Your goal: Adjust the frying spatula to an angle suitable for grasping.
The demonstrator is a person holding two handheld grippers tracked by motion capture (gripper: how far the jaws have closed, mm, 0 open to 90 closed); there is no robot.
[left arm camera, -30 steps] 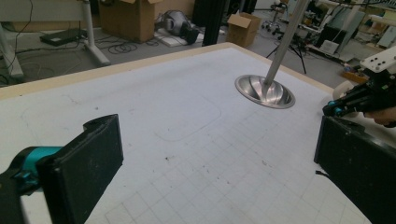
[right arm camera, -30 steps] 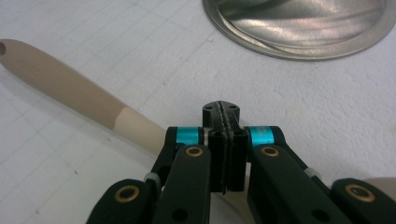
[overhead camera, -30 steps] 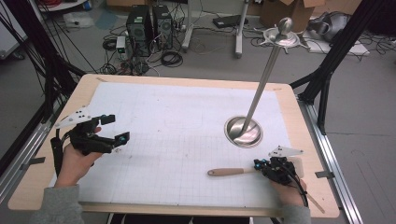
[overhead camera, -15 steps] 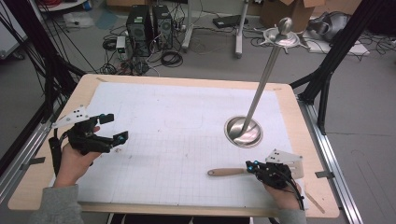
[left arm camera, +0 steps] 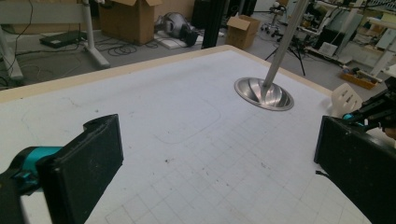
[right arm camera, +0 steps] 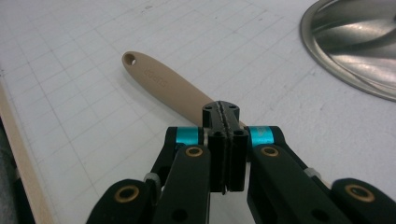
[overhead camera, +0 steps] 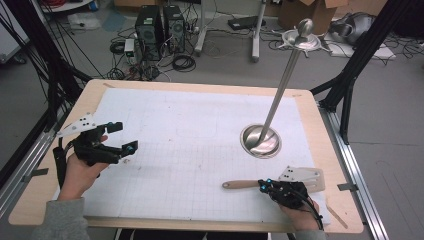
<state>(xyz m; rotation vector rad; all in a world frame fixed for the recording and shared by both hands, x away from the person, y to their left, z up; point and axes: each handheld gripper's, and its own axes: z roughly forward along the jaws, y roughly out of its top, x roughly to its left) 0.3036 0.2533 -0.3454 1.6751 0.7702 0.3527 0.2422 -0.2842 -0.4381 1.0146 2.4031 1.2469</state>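
A tool with a beige wooden handle lies flat on the white grid mat, near the front right. My right gripper is shut, jaws pressed together, and its tips sit just over the near end of the handle. The rest of the tool is hidden under the gripper. Nothing shows between the jaws. At the left my left gripper is held above the mat, open and empty.
A steel pole on a round metal base stands right of the mat's centre and leans up to the back right. The wooden table edge rims the mat. Computers, cables and boxes lie on the floor beyond.
My right gripper has moved left and nearer the front edge, now covering more of the handle. The handle's far end has stayed in place. My left gripper has not moved.
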